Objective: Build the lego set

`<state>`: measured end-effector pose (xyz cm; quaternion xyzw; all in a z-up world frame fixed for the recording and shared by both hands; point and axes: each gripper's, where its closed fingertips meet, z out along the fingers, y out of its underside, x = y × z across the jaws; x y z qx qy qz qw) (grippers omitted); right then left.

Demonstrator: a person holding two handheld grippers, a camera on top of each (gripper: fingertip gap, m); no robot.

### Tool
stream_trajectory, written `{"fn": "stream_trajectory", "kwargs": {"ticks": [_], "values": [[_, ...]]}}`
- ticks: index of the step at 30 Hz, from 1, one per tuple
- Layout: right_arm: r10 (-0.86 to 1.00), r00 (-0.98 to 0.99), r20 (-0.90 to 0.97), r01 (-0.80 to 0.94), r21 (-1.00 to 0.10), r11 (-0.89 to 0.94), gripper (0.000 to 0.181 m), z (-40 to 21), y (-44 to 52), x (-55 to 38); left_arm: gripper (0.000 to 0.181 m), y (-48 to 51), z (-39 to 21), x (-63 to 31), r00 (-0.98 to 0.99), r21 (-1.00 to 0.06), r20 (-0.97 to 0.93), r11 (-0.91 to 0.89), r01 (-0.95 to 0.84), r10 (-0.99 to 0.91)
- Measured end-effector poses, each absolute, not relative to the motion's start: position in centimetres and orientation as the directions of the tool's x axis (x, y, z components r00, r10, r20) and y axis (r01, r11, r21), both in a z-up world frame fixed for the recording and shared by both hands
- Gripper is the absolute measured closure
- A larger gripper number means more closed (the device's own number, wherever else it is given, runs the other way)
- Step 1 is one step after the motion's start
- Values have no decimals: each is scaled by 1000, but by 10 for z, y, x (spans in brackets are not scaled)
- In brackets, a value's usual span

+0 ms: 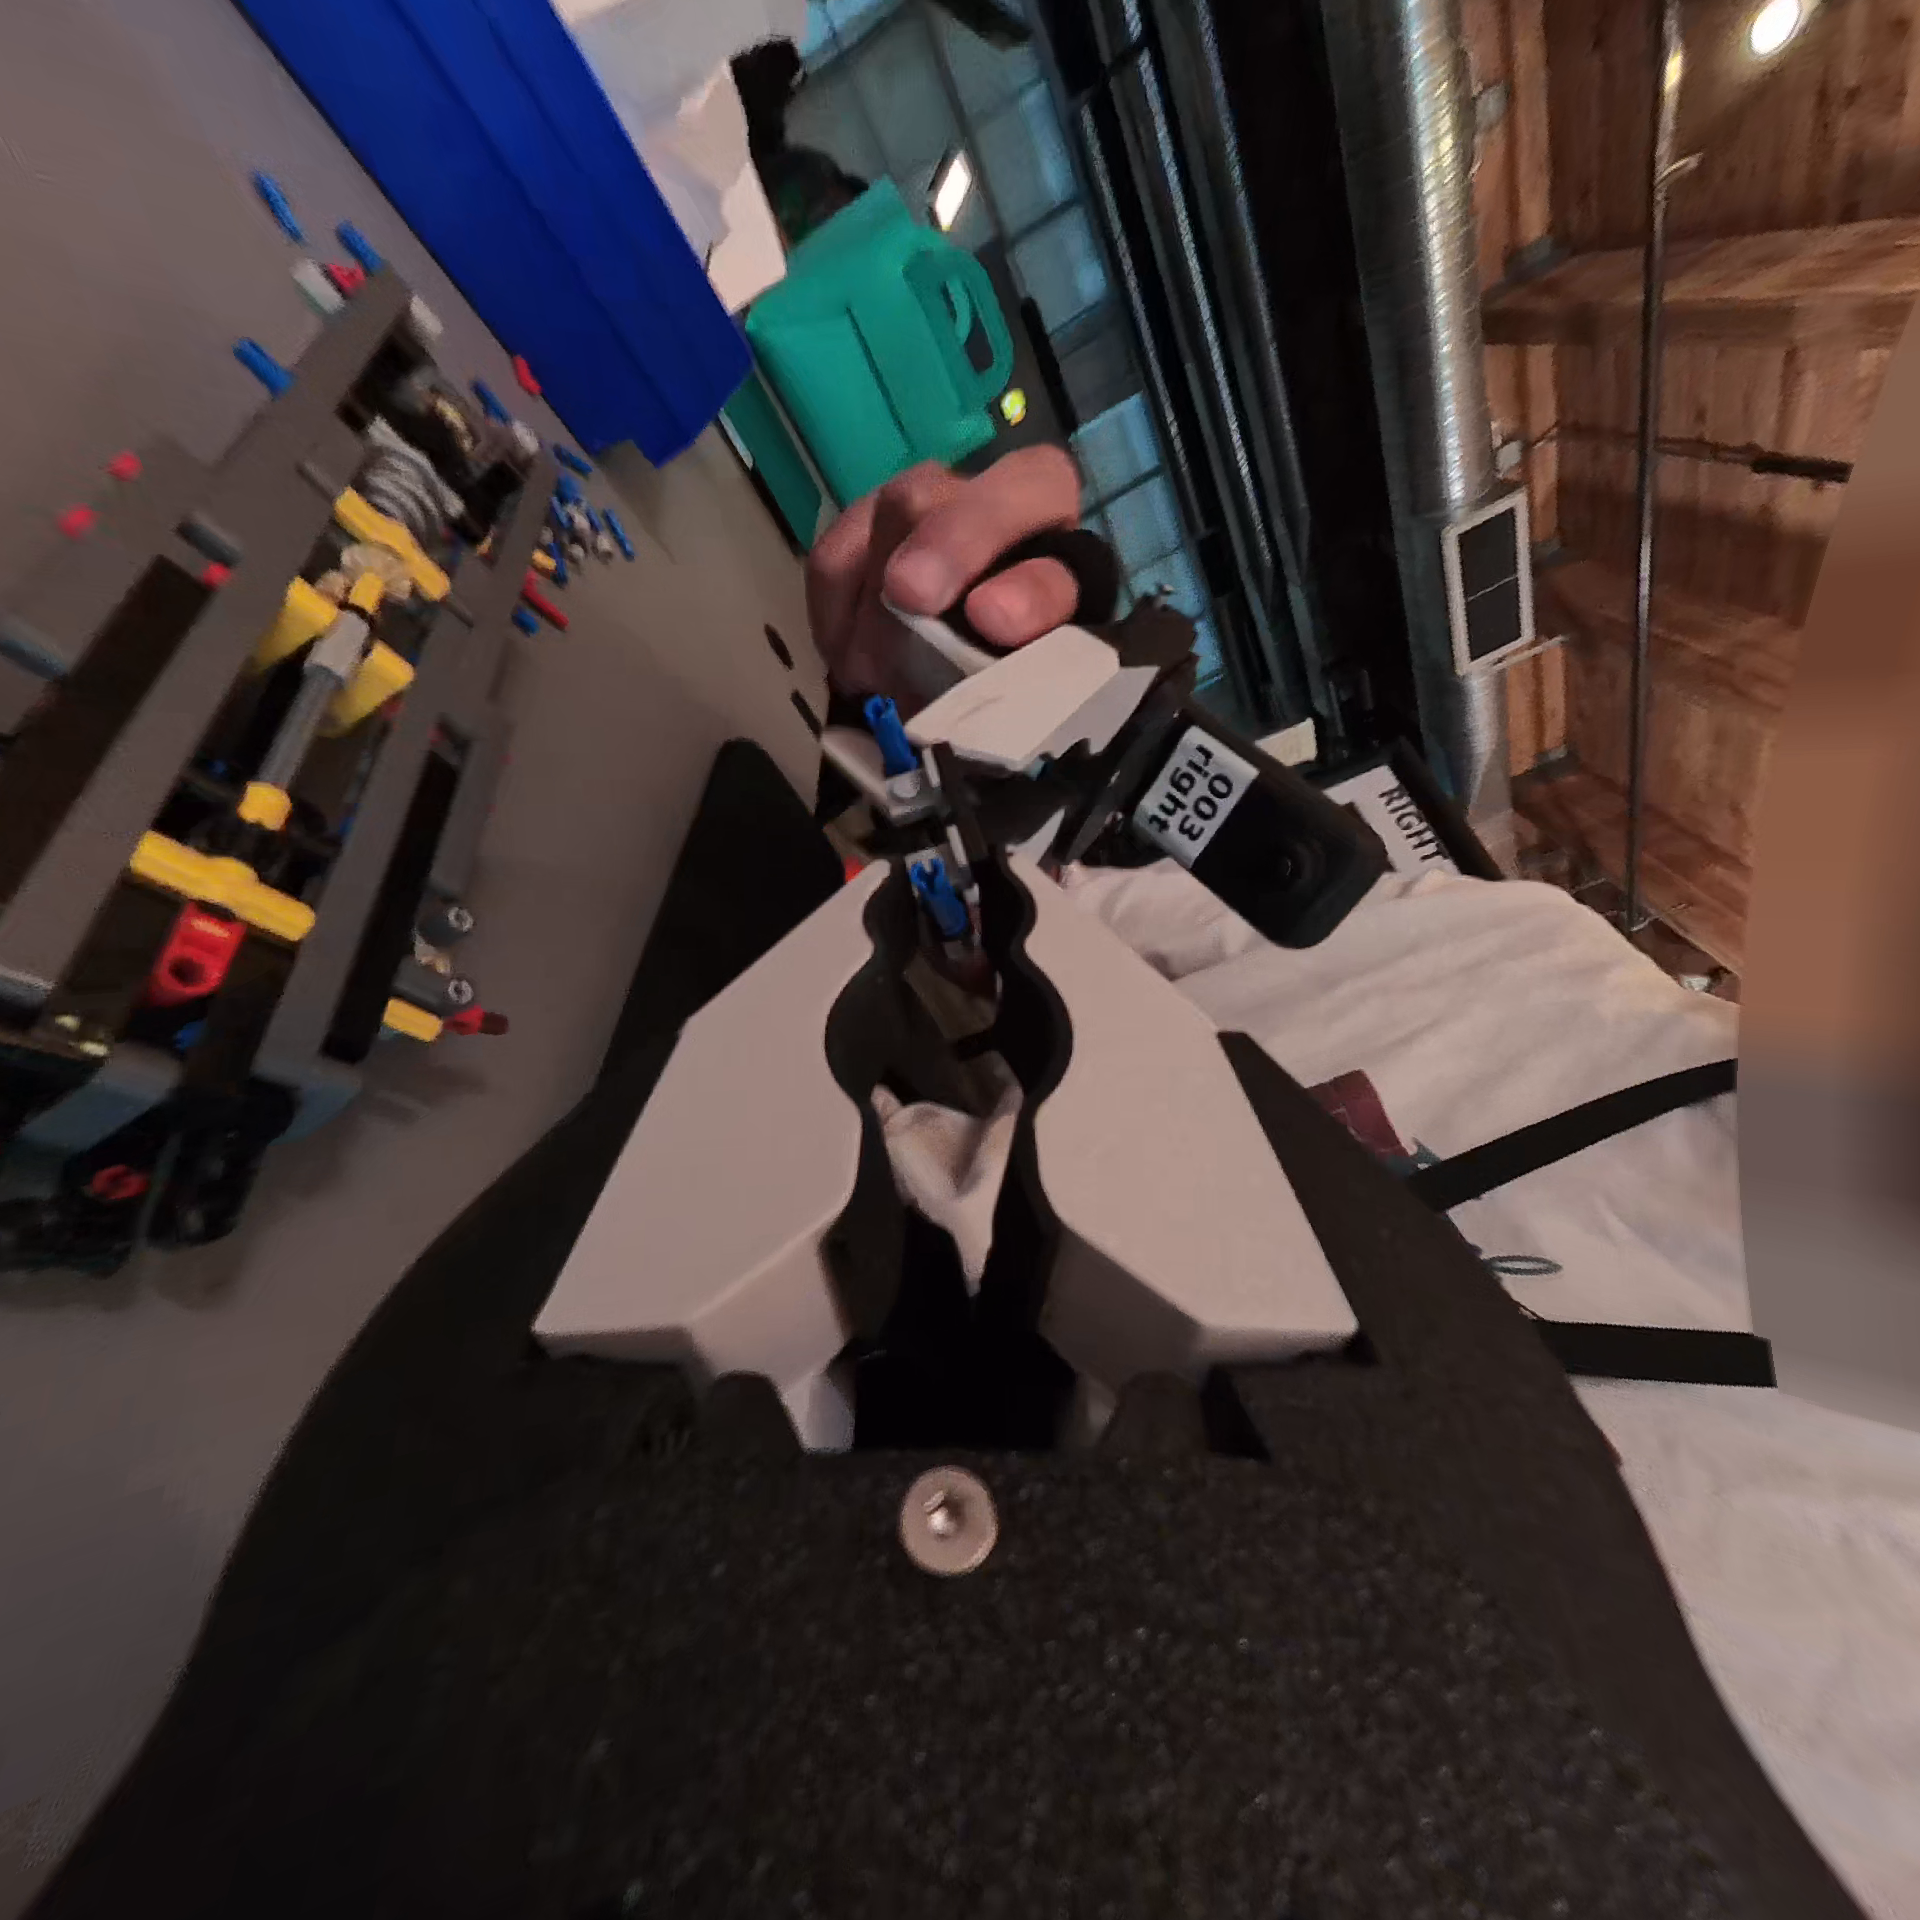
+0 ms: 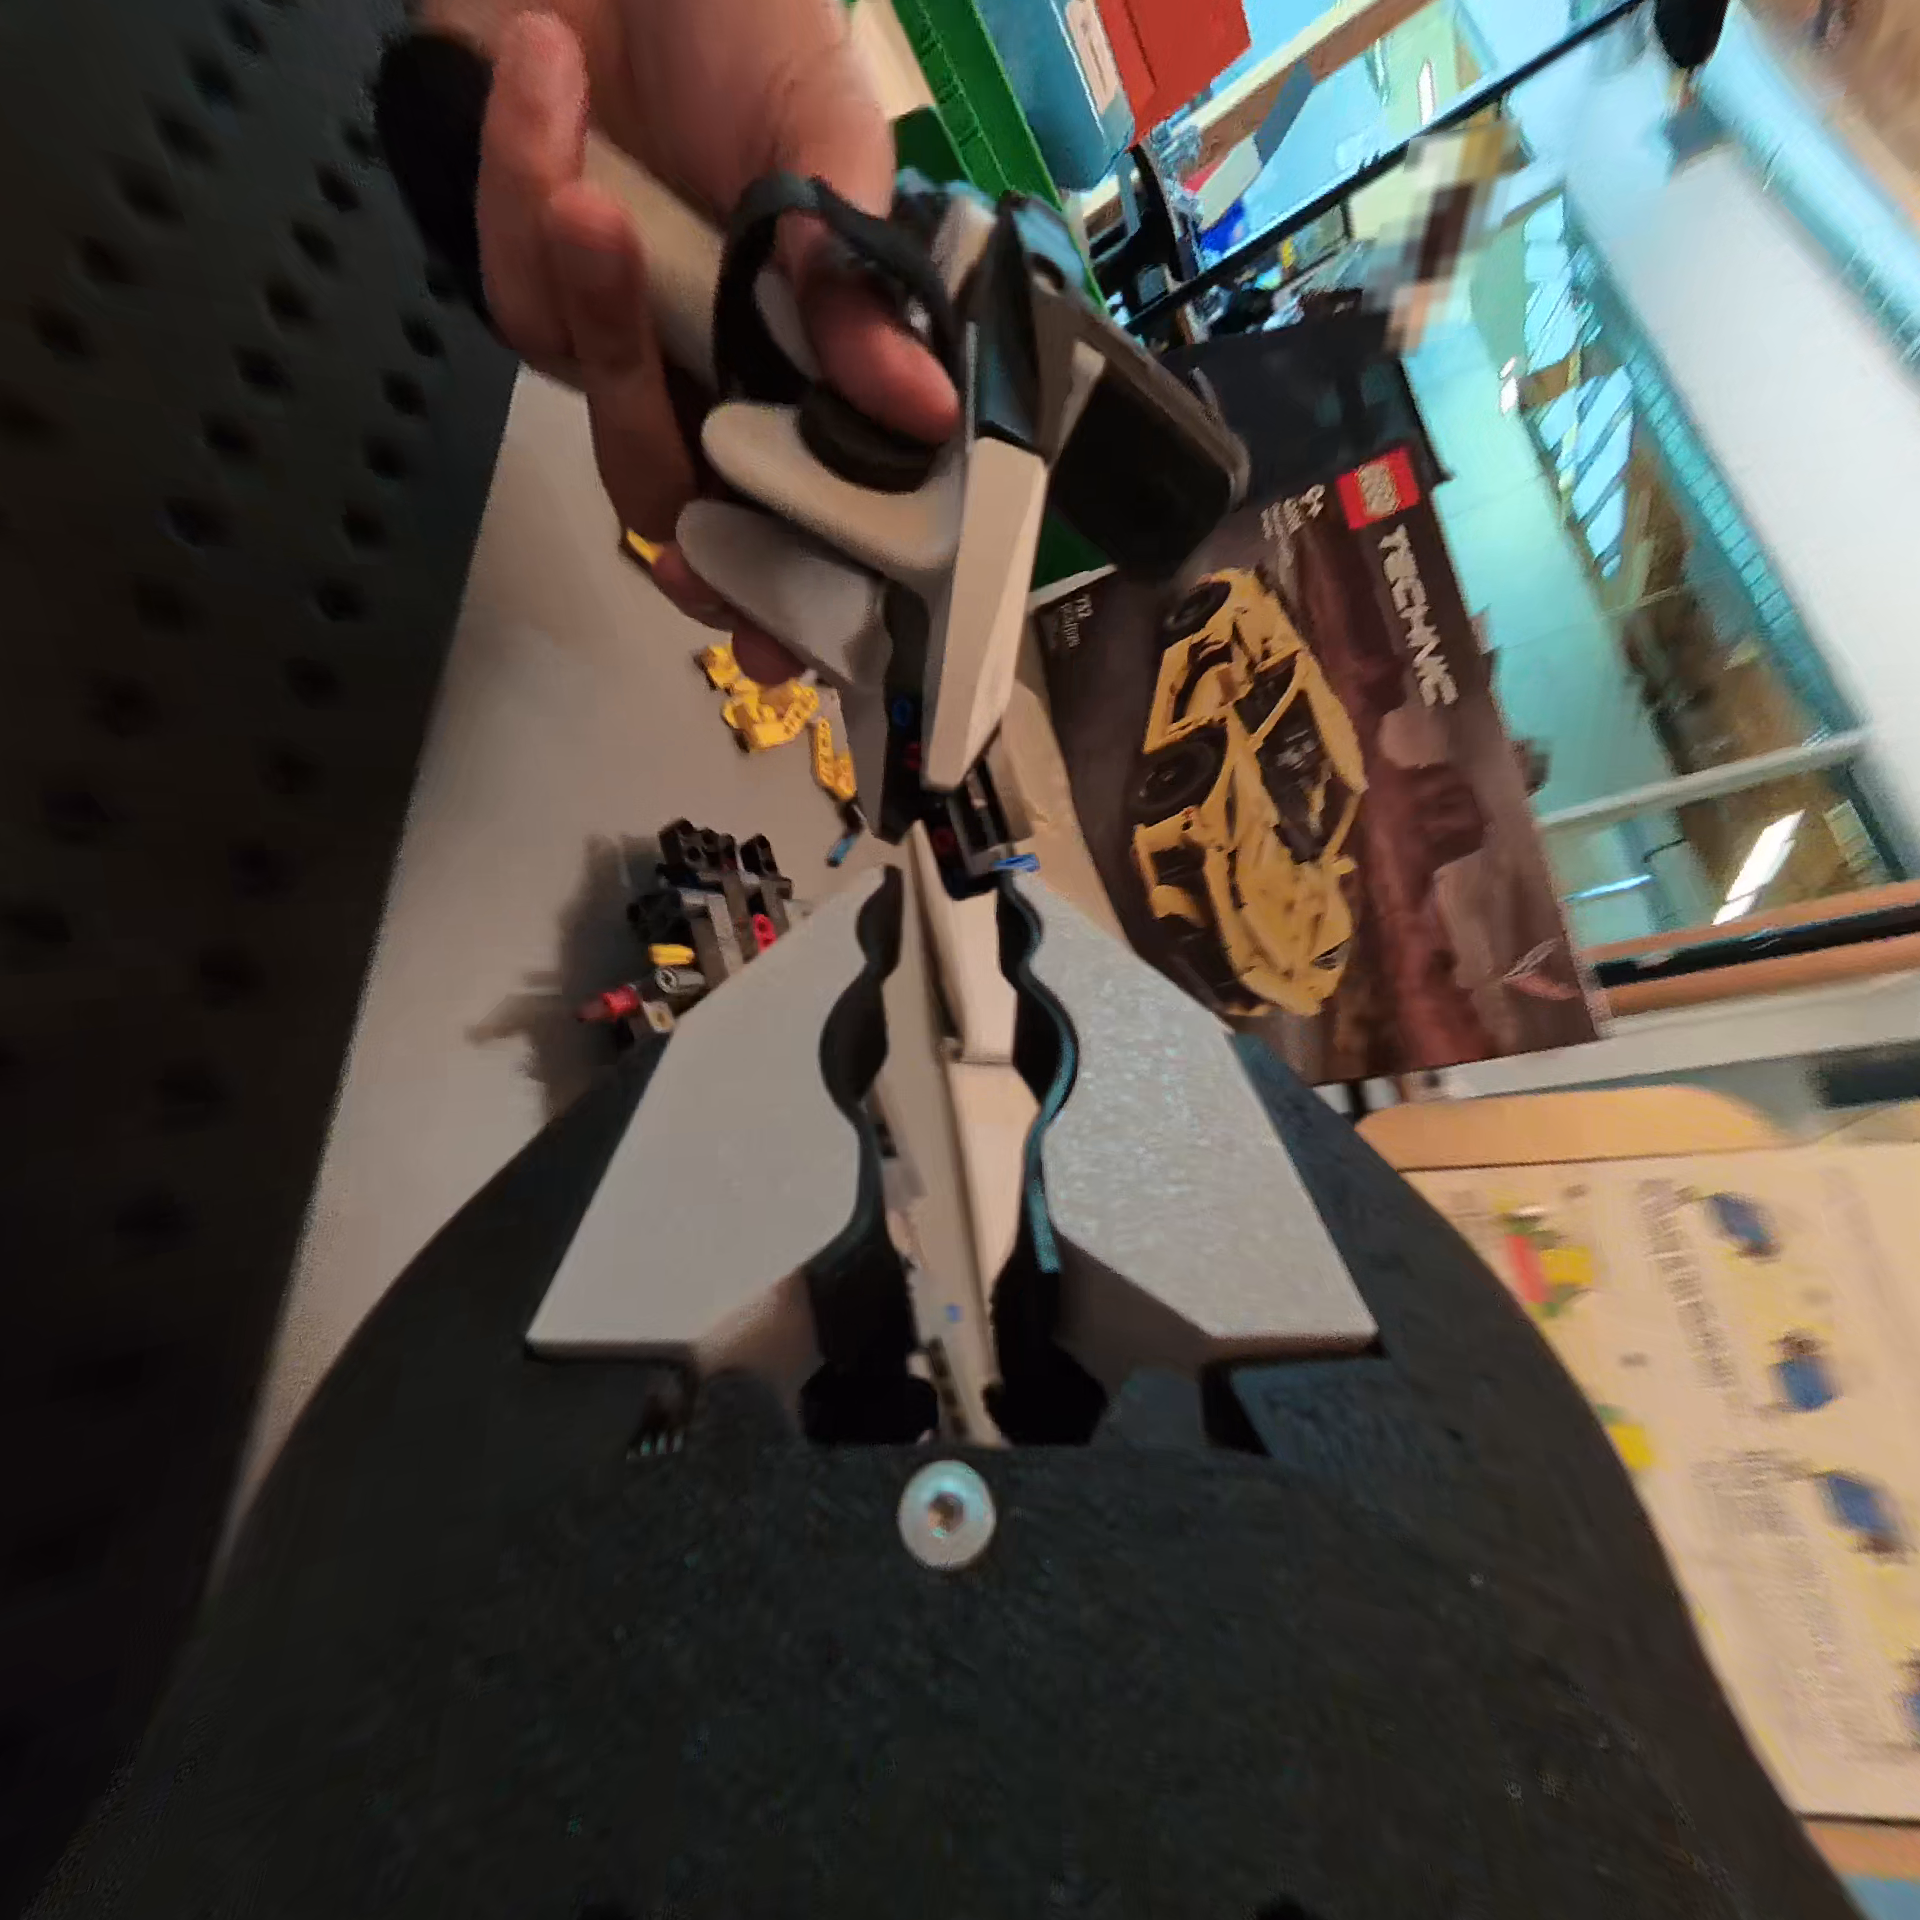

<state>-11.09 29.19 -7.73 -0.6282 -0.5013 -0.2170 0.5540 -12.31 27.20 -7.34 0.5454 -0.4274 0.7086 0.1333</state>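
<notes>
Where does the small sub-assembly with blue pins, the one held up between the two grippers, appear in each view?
Left wrist view: the small grey and black sub-assembly with blue pins is just above centre, at the left gripper fingertips, below the right gripper.
Right wrist view: it is above centre, at the right gripper fingertips; blurred.
Shared landmark: the partly built model on the grey table.

Two grippers show: the left gripper (image 1: 940,894) and the right gripper (image 2: 951,883). Two hands show, one at upper centre of each wrist view (image 1: 935,561) (image 2: 675,239). One lego box (image 2: 1340,769) at centre right, one instruction booklet (image 2: 1704,1434) at lower right, one dark part-built assembly (image 2: 707,904) at centre left. Loose blue and red pins (image 1: 582,520) at upper left are too blurred to count.
</notes>
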Motion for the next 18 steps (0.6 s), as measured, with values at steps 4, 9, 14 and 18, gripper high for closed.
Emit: {"fn": "stream_trajectory", "kwargs": {"ticks": [4, 9, 14, 18], "values": [[459, 712, 532, 582, -812, 37, 147, -57, 293, -118, 172, 292, -50, -120, -462, -464, 858, -728, -504, -227], [329, 865, 380, 403, -915, -3, 133, -51, 309, -121, 172, 302, -35, -118, -524, -331, 850, -833, -443, -59], [210, 862, 462, 468, -883, 26, 133, -40, 322, -118, 172, 302, -32, -116, -523, -299, 852, -836, -461, -16], [277, 830, 484, 491, -870, 50, 139, -39, 323, -127, 172, 286, -30, -124, -530, -327, 848, -781, -532, 5]]}}
